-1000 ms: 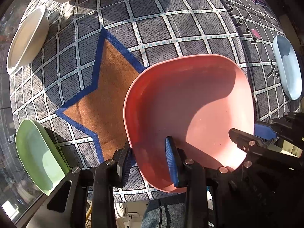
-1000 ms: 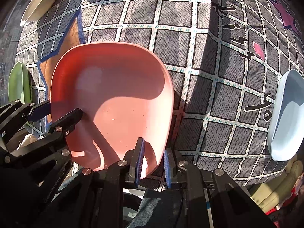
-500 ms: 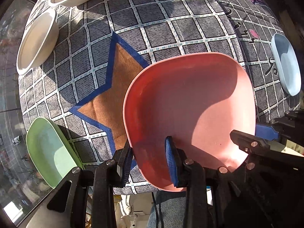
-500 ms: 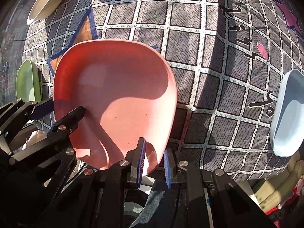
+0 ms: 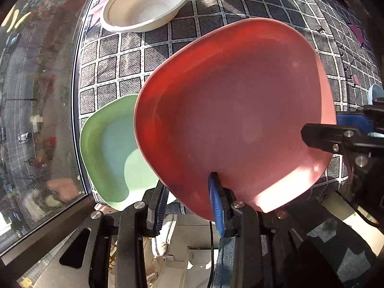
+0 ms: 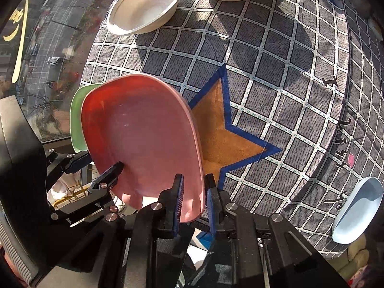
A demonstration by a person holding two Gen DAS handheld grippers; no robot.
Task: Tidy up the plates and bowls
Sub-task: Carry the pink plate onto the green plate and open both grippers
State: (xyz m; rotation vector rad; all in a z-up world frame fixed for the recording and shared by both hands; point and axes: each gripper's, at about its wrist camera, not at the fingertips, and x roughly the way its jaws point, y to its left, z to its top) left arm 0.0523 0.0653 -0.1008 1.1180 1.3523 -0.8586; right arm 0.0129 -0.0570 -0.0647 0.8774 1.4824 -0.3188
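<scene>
- Nearest to me, at the bottom of the left wrist view, my left gripper (image 5: 189, 201) is clenched on the near rim of the pink plate (image 5: 235, 115): one blue pad sits inside the plate, the other under its edge.
- In the right wrist view my right gripper (image 6: 193, 201) is likewise clamped on the pink plate's lower right rim, a blue pad on each side of the edge.
- Each camera also catches the other gripper: the right one bites the plate's right edge at mid right of the left view, and the left one holds the lower left edge in the right view.
- The pink plate is held off the table between both grippers and fills the centre of the left view, its hollow side facing the camera.
- Just behind it, at lower left, the green plate (image 5: 110, 148) lies on the table corner; the pink plate overlaps its right side in the picture. I cannot tell whether the two touch.
- The tablecloth (image 6: 276, 84) is grey with a white grid and carries an orange star (image 6: 223, 141) with a blue border, right of the pink plate in the right view.
- At the lower right edge of the right view sits a pale blue plate (image 6: 357, 208).
- Farthest away, at the top, stand two white bowls (image 6: 144, 4), side by side.
- Beyond the table's left edge, a window (image 5: 36, 96) looks down on a street.
</scene>
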